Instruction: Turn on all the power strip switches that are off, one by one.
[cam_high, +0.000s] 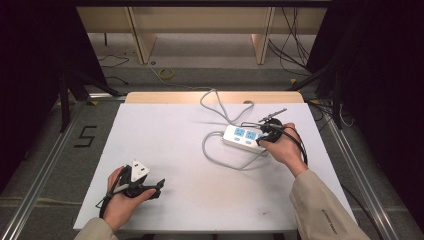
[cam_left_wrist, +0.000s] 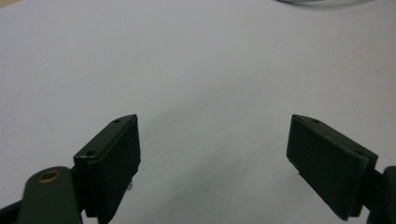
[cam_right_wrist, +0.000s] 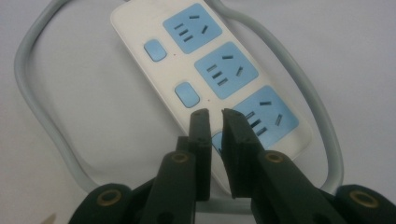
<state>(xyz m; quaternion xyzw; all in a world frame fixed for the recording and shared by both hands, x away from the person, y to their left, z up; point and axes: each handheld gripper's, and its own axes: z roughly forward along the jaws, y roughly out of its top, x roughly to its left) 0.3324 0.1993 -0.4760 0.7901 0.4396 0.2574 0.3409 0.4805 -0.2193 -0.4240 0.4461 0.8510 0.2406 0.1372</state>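
The white power strip (cam_high: 244, 137) lies on the right half of the table (cam_high: 165, 150), its long axis running roughly left to right in the high view with a slight tilt, its grey cord (cam_high: 212, 150) looping around it and trailing off toward the far edge. Three blue sockets sit in a row along its top, each with a small blue switch (cam_right_wrist: 187, 94) beside it.

In the right gripper view the strip runs diagonally from upper left down to lower right. The third socket (cam_right_wrist: 266, 116) lies just right of the fingertips, and the switch that belongs to it sits directly under and behind the fingers, mostly hidden by them.

The right gripper (cam_right_wrist: 215, 114) hovers over that end of the strip, its fingers (cam_right_wrist: 201, 135) narrow, only a thin gap between them and nothing held in that gap. Whether the tips touch the strip's face I cannot tell. Judging from this, the work in hand is pressing the near switch, and what matters is that the tips come down on the switch, not on the socket beside it.

The left gripper (cam_high: 150, 186) rests well apart, near the front left of the table, its fingers (cam_left_wrist: 112, 163) wide and empty over bare surface. The right hand (cam_high: 285, 147) is by far the nearer one.
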